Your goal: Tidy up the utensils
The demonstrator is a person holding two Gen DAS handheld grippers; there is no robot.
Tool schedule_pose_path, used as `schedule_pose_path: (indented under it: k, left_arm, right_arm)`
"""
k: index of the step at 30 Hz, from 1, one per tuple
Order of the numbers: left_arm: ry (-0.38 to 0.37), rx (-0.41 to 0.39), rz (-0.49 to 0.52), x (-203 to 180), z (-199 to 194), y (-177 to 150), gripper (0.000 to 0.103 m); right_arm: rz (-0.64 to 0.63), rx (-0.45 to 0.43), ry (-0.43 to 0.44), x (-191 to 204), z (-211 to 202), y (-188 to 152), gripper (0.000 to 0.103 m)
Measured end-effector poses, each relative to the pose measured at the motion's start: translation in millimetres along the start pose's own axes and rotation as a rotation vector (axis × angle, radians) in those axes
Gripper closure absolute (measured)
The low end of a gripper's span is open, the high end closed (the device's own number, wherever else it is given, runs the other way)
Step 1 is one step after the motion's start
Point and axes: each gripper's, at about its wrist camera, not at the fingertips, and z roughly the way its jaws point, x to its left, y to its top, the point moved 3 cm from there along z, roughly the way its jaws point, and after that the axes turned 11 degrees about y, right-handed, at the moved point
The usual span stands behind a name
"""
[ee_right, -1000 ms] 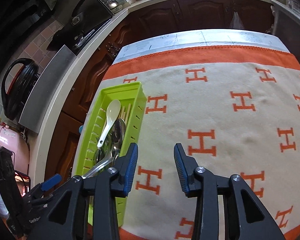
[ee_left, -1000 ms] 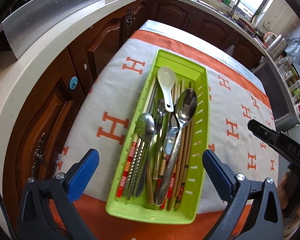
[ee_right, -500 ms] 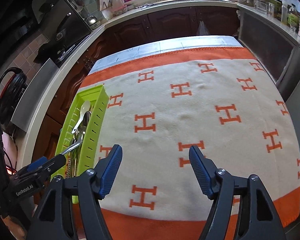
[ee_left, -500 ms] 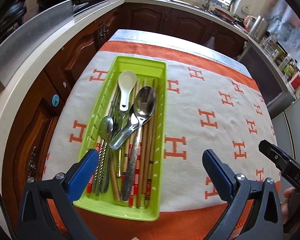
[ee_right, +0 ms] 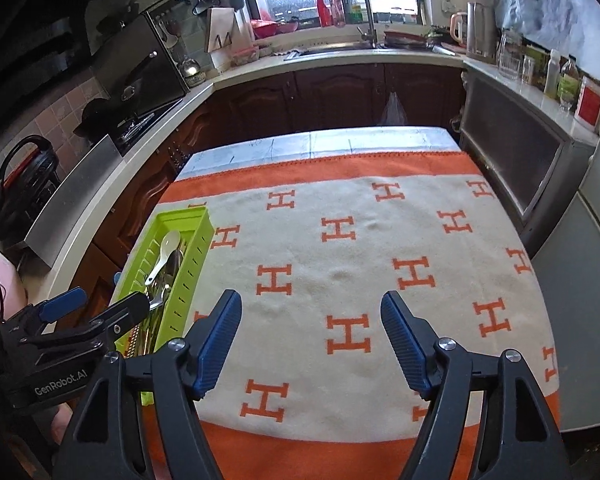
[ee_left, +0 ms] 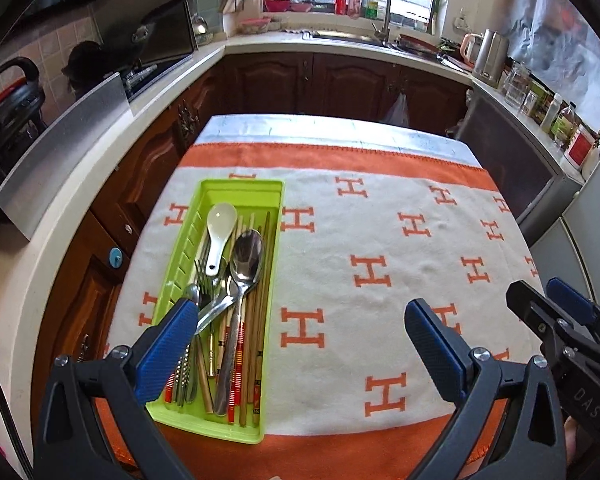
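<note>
Both grippers tilted down over the table, holding nothing.
Left gripper (ee_left: 300, 354) gapes wide, tray (ee_left: 182, 268) by its left finger; right gripper (ee_right: 312, 340), jaws just opened wide, over the cloth (ee_right: 340, 264).

"GenRobot.AI" on left claw (ee_right: 100, 316) body, "DAS" on right claw (ee_left: 548, 308) body, orange "H" letters across blanket (ee_right: 340, 276)

Left gripper (ee_left: 300, 352), right gripper (ee_right: 312, 340): agape, empty.

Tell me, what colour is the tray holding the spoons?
Lime green tray, clearest in the left wrist view.
</note>
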Motion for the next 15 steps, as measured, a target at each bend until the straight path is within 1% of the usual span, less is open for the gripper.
schedule_pose_path:
  k: [3,9,13,15]
  left_arm:
    - [0.013,-0.010,-0.003,-3,-5,-2,0.001]
    - [0.043,-0.022,-0.007,-4,-8,-5,0.001]
    - [0.032,-0.020,-0.019,-3,-8,-7,0.001]
    - [0.029,-0.021,-0.023,-3,-8,-7,0.001]
  right_arm:
    - [-0.020,-0.031,0.004,6,-10,1,0.030]
    - [-0.045,-0.045,0.006,13,-14,-4,0.030]
    - [-0.041,-0.051,0.016,12,-14,-5,0.030]
    - [-0.044,-0.057,0.006,11,-15,-6,0.030]
